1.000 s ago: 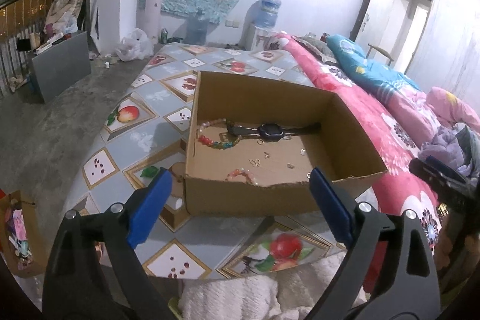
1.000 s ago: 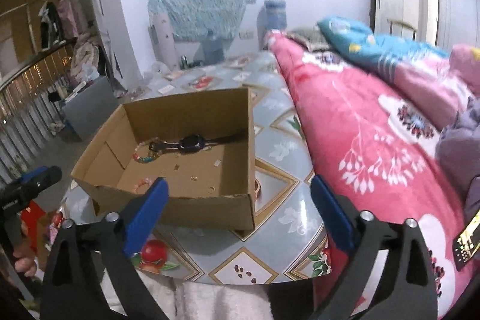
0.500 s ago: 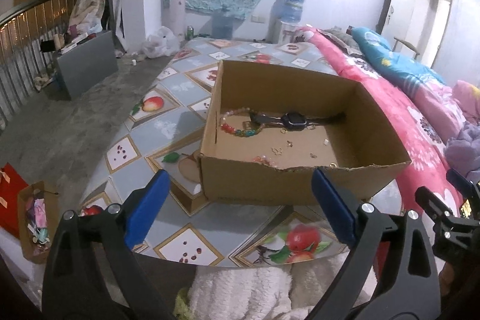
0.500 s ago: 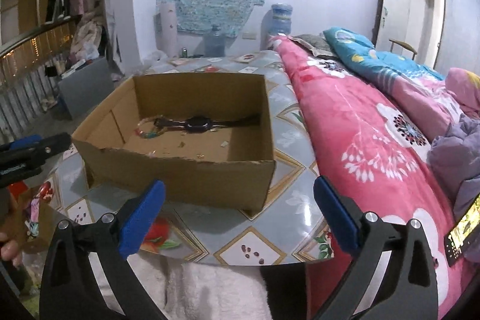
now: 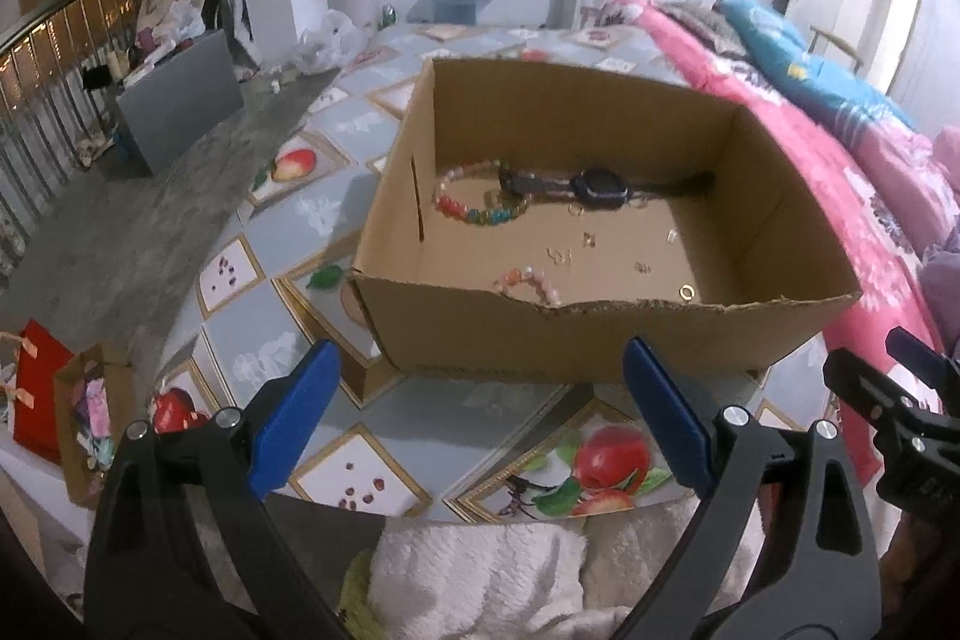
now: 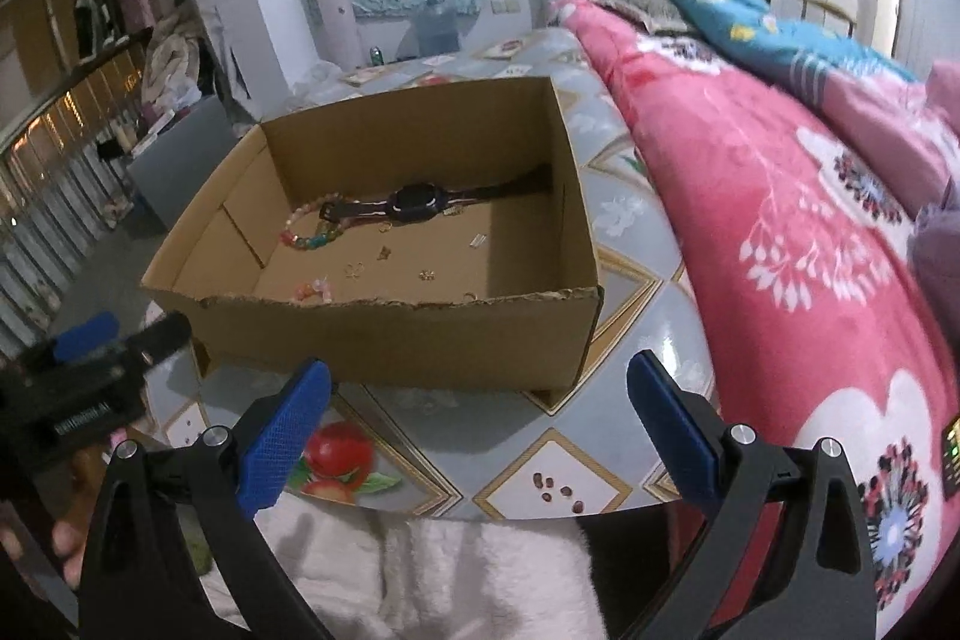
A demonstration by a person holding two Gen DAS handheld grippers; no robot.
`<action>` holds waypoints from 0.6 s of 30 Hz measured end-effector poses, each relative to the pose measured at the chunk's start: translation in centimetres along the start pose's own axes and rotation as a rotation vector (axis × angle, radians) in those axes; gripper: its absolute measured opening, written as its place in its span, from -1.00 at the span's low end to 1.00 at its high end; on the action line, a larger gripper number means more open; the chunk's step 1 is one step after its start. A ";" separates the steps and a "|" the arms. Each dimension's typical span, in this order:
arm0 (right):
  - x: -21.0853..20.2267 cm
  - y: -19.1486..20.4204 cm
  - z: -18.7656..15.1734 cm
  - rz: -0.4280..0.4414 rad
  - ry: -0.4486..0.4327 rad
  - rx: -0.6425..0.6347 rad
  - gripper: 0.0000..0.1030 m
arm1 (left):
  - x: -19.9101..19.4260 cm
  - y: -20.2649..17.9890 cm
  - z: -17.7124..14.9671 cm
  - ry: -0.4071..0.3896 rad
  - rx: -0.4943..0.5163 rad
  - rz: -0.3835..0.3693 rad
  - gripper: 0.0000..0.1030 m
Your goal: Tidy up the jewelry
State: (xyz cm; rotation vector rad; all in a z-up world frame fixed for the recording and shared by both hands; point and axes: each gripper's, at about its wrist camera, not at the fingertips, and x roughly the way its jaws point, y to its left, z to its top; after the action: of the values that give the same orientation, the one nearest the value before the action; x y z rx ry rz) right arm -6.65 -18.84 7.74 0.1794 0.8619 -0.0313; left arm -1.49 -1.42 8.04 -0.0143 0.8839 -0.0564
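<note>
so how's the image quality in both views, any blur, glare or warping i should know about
Left wrist view: strong fisheye bending with dark corners, cardboard box fairly sharp, watch readable, bed edges soft. Right wrist view: same warping, pink blanket and background smeared, small pieces on the box floor too tiny to identify. No harsh glare in either; dim, bluish indoor light, soft shadow inside the box.

The cardboard box's (image 5: 600, 340) torn near wall hides part of the pink bead bracelet (image 5: 528, 281), and the tiny trinkets (image 6: 384, 253) on its floor are too small to identify.
</note>
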 end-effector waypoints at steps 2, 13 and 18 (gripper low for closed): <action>0.3 0.0 0.1 0.011 0.008 0.007 0.87 | 0.4 -0.5 0.0 0.022 0.003 0.001 0.78; 2.0 0.7 0.8 0.019 0.056 -0.007 0.87 | 1.0 -2.6 0.2 0.054 0.044 0.005 0.78; 2.4 0.7 1.0 0.011 0.061 0.001 0.87 | 1.2 -2.6 0.4 0.060 0.048 0.011 0.78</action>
State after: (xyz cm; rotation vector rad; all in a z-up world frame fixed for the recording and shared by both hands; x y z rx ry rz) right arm -4.25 -18.26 6.67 0.1874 0.9219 -0.0159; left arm -0.53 -4.13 7.44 0.0372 0.9422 -0.0675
